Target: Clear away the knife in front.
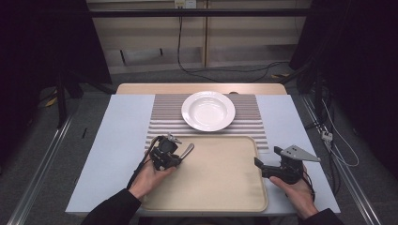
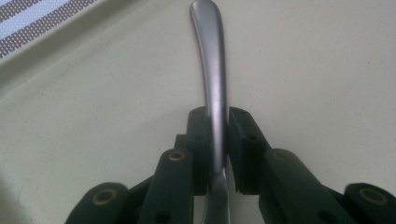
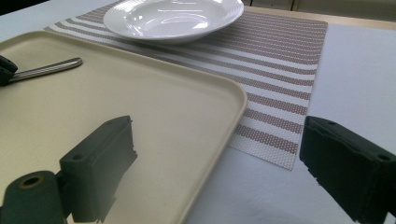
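Note:
A metal utensil shows by its handle (image 2: 212,70), which points away from me over the beige tray (image 2: 93,116). My left gripper (image 2: 218,126) is shut on that handle, the pads pressing it from both sides; its working end is hidden behind the jaws. In the high view the left gripper (image 1: 180,158) hangs over the tray's (image 1: 220,183) near-left part, with the handle (image 1: 187,151) sticking out to the right. My right gripper (image 1: 267,157) stands open at the tray's right edge, nothing between its jaws. In the right gripper view its jaws (image 3: 217,140) straddle the tray rim (image 3: 233,107).
A white deep plate (image 1: 208,110) sits empty on a striped placemat (image 1: 162,117) behind the tray. In the right gripper view the plate (image 3: 173,18) and placemat (image 3: 280,70) lie ahead, and the utensil handle (image 3: 46,69) shows at far left. A pale blue cloth (image 1: 122,136) covers the table.

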The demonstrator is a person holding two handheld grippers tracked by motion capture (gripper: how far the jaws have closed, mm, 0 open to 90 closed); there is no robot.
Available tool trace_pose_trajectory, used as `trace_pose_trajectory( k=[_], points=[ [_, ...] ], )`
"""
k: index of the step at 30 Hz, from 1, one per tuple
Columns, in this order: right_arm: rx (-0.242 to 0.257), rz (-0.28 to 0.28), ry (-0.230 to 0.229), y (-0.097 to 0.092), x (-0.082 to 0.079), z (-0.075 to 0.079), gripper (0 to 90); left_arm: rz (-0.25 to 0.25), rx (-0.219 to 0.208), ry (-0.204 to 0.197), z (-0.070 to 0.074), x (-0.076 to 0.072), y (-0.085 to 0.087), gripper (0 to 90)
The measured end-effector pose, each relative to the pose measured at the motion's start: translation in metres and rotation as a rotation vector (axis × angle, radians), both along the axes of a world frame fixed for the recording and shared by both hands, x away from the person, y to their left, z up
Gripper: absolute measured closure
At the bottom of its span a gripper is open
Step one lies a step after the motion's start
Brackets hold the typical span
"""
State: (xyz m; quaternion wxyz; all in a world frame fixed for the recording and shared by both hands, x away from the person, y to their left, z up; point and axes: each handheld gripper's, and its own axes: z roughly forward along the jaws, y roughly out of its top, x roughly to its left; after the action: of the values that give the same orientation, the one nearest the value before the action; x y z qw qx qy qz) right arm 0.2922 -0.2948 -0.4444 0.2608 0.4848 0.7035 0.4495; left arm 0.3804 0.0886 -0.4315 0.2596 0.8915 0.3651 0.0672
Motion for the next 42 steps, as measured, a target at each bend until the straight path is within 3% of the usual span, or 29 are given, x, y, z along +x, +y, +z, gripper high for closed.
trace_pose_trajectory(
  k=[5, 8, 10, 12, 13, 15, 18, 20, 24, 27, 29, 30, 31, 34, 36, 37, 38, 40, 42],
  points=[
    [0.003, 0.000, -0.003, 0.000, 0.000, 0.000, 10.1, -0.004, -0.006, 0.012, 0.000, -0.004, 0.003, 78.2],
    [0.003, 0.001, -0.003, 0.001, 0.000, 0.000, 10.1, -0.025, 0.000, 0.015, 0.001, -0.006, 0.005, 71.2],
    [0.004, 0.000, -0.002, 0.000, 0.000, 0.000, 10.1, -0.047, 0.006, -0.001, 0.002, -0.007, 0.005, 62.7],
    [0.006, 0.001, -0.004, 0.000, 0.000, 0.000, 10.1, -0.059, -0.015, -0.018, 0.004, -0.005, 0.006, 58.7],
    [0.007, 0.003, -0.006, 0.000, -0.001, 0.000, 10.1, -0.057, -0.018, -0.043, 0.006, -0.004, 0.006, 49.0],
    [0.008, 0.001, -0.006, -0.001, -0.001, 0.000, 10.1, -0.050, -0.019, -0.086, 0.009, -0.002, 0.005, 44.8],
    [0.012, 0.000, -0.007, -0.001, -0.001, 0.000, 10.1, -0.062, -0.023, -0.096, 0.010, 0.003, 0.001, 30.8],
    [0.012, 0.000, -0.005, -0.001, 0.000, 0.000, 10.1, -0.090, -0.014, -0.106, 0.008, 0.002, -0.004, 28.4],
    [0.006, 0.002, -0.006, -0.001, 0.000, 0.000, 10.1, -0.133, -0.038, -0.131, 0.008, -0.004, -0.012, 26.5],
    [0.008, -0.002, -0.007, -0.001, -0.001, 0.000, 10.1, -0.177, -0.088, -0.140, 0.008, -0.009, -0.015, 36.6],
    [0.007, -0.004, -0.007, -0.001, -0.001, 0.000, 10.2, -0.175, -0.114, -0.145, 0.008, -0.011, -0.015, 38.2],
    [0.005, -0.006, -0.007, -0.001, -0.001, 0.001, 10.1, -0.195, -0.133, -0.137, 0.007, -0.012, -0.015, 51.0],
    [0.005, -0.006, -0.007, -0.001, -0.001, 0.001, 10.1, -0.203, -0.143, -0.144, 0.006, -0.013, -0.016, 51.0],
    [0.001, -0.007, -0.007, 0.000, -0.001, 0.001, 10.2, -0.235, -0.129, -0.150, 0.005, -0.015, -0.018, 71.8],
    [0.001, -0.010, -0.007, 0.000, -0.001, 0.001, 10.1, -0.281, -0.101, -0.148, 0.002, -0.016, -0.021, 79.2],
    [0.002, -0.011, -0.006, 0.000, -0.001, 0.001, 10.2, -0.271, -0.089, -0.153, 0.000, -0.016, -0.021, 83.3],
    [0.002, -0.010, -0.006, 0.000, -0.001, 0.001, 10.2, -0.269, -0.086, -0.121, -0.002, -0.015, -0.022, 87.3],
    [0.002, -0.011, -0.007, 0.000, -0.001, 0.001, 10.2, -0.263, -0.047, -0.129, -0.006, -0.014, -0.024, 90.0],
    [0.003, -0.010, -0.007, -0.001, -0.001, 0.001, 10.2, -0.246, -0.066, -0.111, -0.008, -0.011, -0.023, 90.0]
  ],
)
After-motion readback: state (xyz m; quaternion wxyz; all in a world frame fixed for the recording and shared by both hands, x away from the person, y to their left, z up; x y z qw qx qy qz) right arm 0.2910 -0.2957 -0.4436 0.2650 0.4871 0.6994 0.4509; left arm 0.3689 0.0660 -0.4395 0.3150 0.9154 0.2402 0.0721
